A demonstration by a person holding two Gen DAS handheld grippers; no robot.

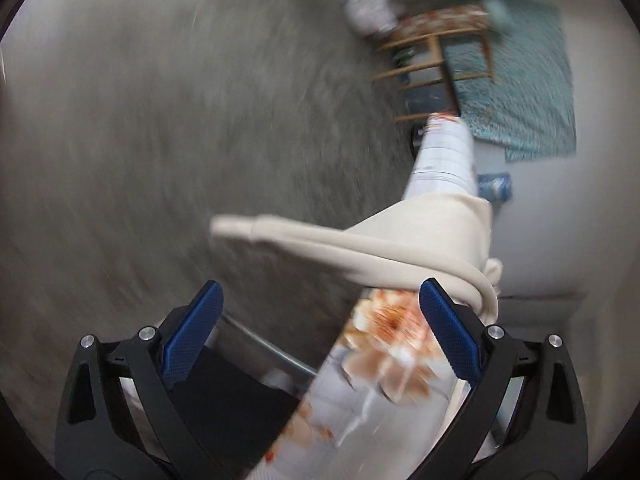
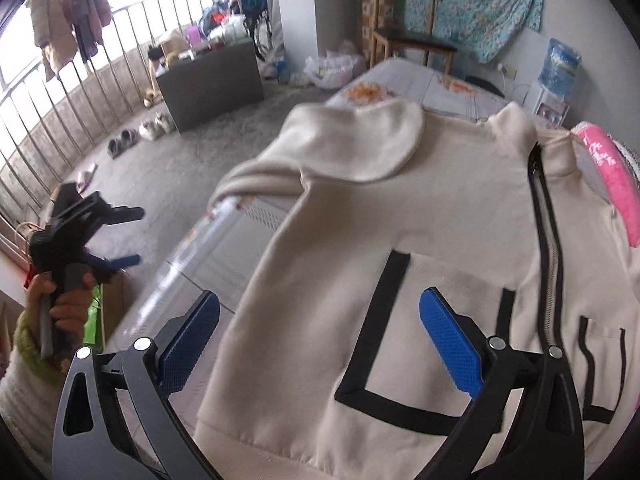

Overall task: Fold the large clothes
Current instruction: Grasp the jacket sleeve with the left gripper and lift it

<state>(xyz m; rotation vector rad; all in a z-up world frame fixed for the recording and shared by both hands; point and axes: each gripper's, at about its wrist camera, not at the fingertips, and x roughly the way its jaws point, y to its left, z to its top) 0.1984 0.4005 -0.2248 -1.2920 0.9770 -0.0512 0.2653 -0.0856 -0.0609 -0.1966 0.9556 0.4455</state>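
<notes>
Nearest in the right wrist view: right tool (image 2: pixel 319 332) spread wide, blue pads (image 2: pixel 191 340) well apart, gripping nothing, hovering over the lower front of a cream zip-up jacket (image 2: pixel 400 216). Spread front-side up across a bed (image 2: pixel 404 80), hem toward the camera, collar toward the far end. Black-edged pocket outline (image 2: pixel 384 320) right between the pads; black zipper (image 2: pixel 546 248) running up the right side to the collar; second, smaller black-trimmed pocket (image 2: pixel 600 364) beyond the zipper. One sleeve (image 2: pixel 352 144) folded back across the chest, its cuff end lying near the collar; fabric at the shoulder (image 2: pixel 248 178) slumping over the bed's left edge. Pink cloth (image 2: pixel 612 184) just beside the jacket at the right.

Off to the left, away from the bed: left tool (image 2: pixel 128 236) held in a hand (image 2: pixel 60 300), jaws parted, nothing between them, over the grey floor (image 2: pixel 160 172). Shoes (image 2: pixel 140 132) farther out on the floor, then a dark cabinet (image 2: pixel 208 80), a metal railing (image 2: pixel 60 92) with clothes hanging above, a wooden chair (image 2: pixel 412 28) against a teal patterned cloth (image 2: pixel 480 4) on the wall, and a water dispenser bottle (image 2: pixel 560 64) in the corner.

Left wrist view badly blurred: left tool (image 1: pixel 320 332) wide, blue pads (image 1: pixel 192 340) empty, pointing along the bed's patterned edge (image 1: pixel 384 360). Cream sleeve fabric (image 1: pixel 360 240) draped over that edge just ahead of the right-hand pad; cannot tell whether touching. Floor (image 1: pixel 160 140) beyond, chair (image 1: pixel 436 64) and teal cloth (image 1: pixel 520 80) farthest.
</notes>
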